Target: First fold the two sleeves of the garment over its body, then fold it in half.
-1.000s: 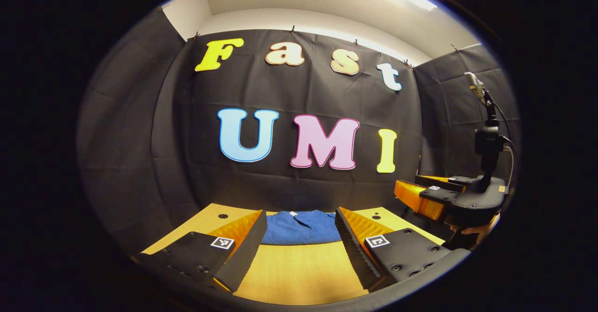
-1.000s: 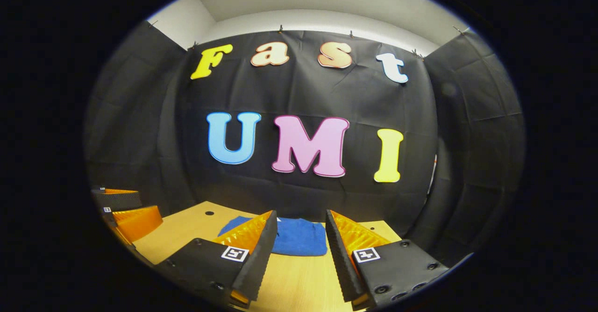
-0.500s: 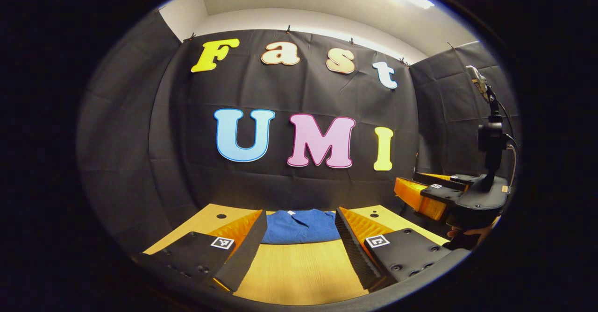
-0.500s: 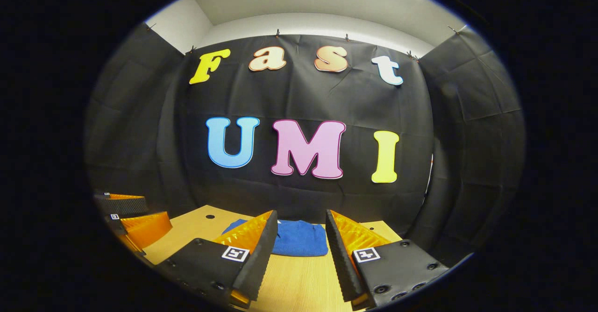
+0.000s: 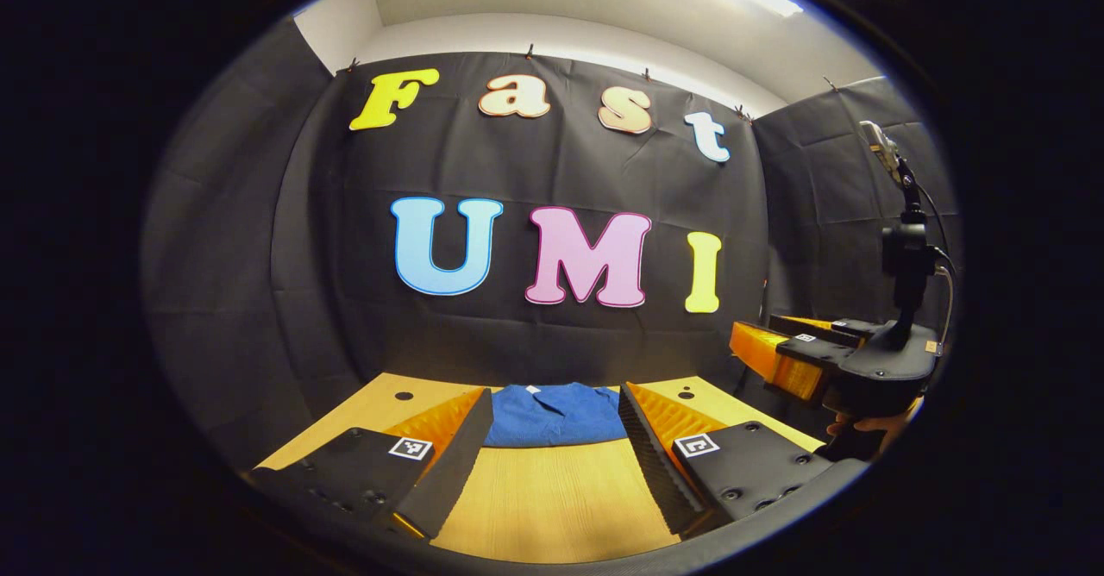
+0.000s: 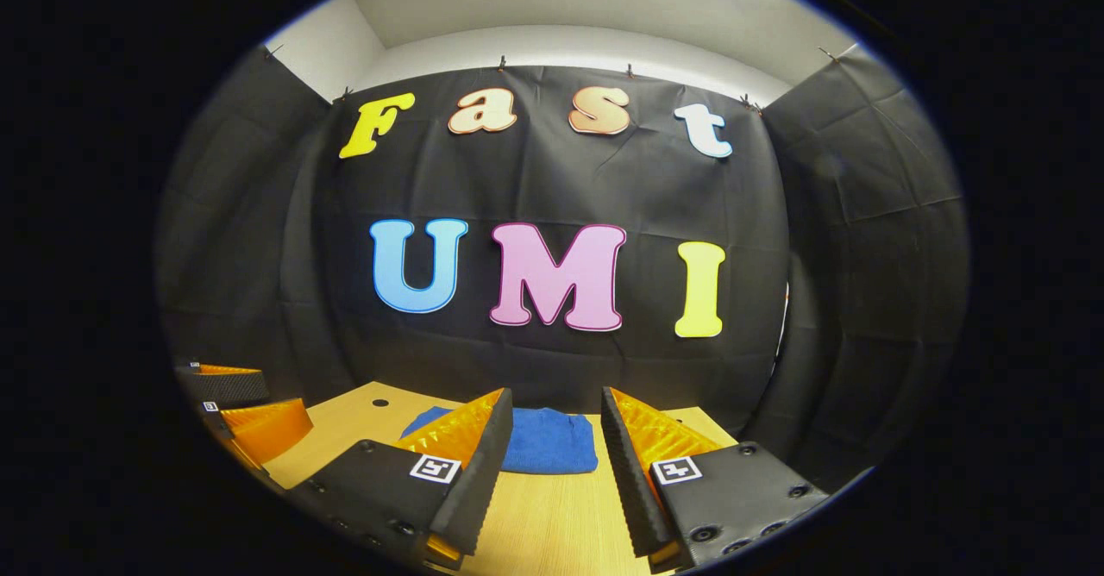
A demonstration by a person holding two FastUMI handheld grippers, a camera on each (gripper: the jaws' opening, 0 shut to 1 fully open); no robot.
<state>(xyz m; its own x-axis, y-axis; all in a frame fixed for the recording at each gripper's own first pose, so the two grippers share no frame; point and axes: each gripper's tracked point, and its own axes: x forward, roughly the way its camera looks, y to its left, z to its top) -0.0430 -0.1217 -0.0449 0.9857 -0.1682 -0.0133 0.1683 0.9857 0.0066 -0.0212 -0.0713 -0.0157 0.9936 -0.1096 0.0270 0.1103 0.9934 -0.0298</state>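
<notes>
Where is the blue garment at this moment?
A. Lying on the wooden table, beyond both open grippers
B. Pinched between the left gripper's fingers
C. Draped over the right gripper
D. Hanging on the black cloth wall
A: the blue garment lies on the wooden table, past the open left gripper and the open right gripper, neither touching it.

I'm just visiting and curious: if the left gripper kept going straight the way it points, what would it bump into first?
Probably the blue garment on the wooden table: it lies straight ahead between the left gripper's open fingers. Depth is hard to judge.
</notes>
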